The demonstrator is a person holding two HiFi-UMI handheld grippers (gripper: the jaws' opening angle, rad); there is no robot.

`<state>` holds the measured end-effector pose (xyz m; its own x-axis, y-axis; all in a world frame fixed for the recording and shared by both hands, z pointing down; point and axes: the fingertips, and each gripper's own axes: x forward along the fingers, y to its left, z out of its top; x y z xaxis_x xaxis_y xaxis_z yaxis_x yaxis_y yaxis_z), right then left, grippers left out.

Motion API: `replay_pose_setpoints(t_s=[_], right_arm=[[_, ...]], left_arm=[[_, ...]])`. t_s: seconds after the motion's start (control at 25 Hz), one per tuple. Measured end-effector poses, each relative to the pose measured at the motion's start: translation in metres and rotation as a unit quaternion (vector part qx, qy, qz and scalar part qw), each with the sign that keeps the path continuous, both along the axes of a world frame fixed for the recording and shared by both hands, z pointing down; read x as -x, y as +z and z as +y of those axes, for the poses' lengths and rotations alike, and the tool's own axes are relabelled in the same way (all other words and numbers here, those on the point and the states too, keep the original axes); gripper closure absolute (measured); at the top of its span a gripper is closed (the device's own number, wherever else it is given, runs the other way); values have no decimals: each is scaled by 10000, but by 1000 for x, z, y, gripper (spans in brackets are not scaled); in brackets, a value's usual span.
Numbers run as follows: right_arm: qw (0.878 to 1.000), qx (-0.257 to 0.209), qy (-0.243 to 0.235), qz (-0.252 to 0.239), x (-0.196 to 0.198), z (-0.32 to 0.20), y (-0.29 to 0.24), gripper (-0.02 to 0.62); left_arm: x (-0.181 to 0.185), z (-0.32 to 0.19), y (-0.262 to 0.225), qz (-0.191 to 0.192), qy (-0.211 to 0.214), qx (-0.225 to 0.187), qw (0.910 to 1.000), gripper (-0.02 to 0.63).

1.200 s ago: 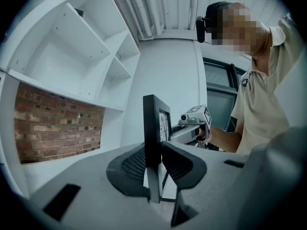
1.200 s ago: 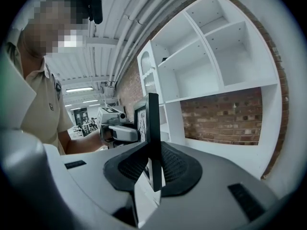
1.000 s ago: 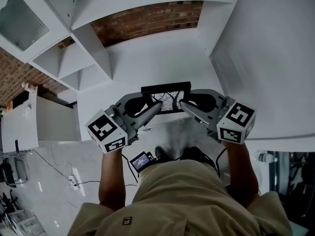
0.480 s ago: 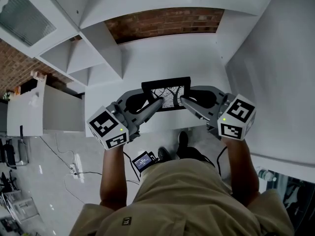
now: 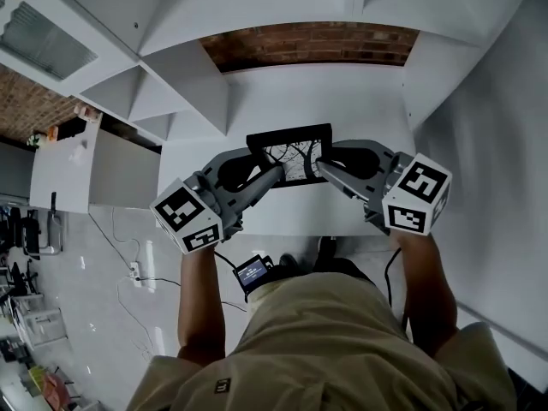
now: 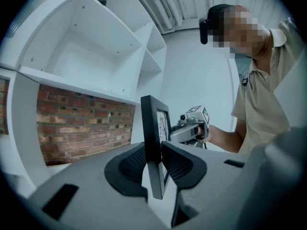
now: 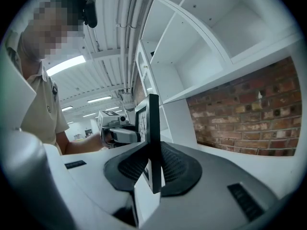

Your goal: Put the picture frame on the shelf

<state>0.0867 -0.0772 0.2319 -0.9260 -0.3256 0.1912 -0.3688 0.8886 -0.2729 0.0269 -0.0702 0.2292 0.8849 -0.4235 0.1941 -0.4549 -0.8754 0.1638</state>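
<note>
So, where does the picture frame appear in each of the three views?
Head view: picture frame at centre, just above the middle.
Left gripper view: picture frame edge-on at centre, between the jaws, picture facing right.
Right gripper view: picture frame edge-on at centre, between the jaws, picture facing left.
Shared landmark: brick wall.

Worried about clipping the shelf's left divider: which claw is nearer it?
Left. The left claw grips the picture frame's edge nearest the divider; the right claw grips the opposite edge.

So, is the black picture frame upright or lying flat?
Upright: the black picture frame shows a vertical edge in both gripper views.
</note>
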Motion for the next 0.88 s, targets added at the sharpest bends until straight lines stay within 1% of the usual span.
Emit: replay_pose_setpoints(t_s=[0.12, 0.24, 0.44, 0.68, 0.88], right_arm=[[9998, 40, -182, -23, -1, -8, 5, 523], [9995, 70, -295, 15, 3, -14, 13, 523], [9990, 91, -438, 86, 10, -25, 32, 523], [9988, 198, -392, 229, 17, -43, 41, 523], [9983, 189, -389, 392, 30, -72, 54, 525]], left_arm=[[-2, -7, 4, -152, -185, 25, 9997, 525], [2, -12, 13, -193, -354, 109, 9991, 525], [10, -20, 34, -114, -441, 205, 9988, 525], [25, -40, 44, 132, -450, 281, 9985, 525], [40, -70, 56, 95, -657, 283, 9974, 525]])
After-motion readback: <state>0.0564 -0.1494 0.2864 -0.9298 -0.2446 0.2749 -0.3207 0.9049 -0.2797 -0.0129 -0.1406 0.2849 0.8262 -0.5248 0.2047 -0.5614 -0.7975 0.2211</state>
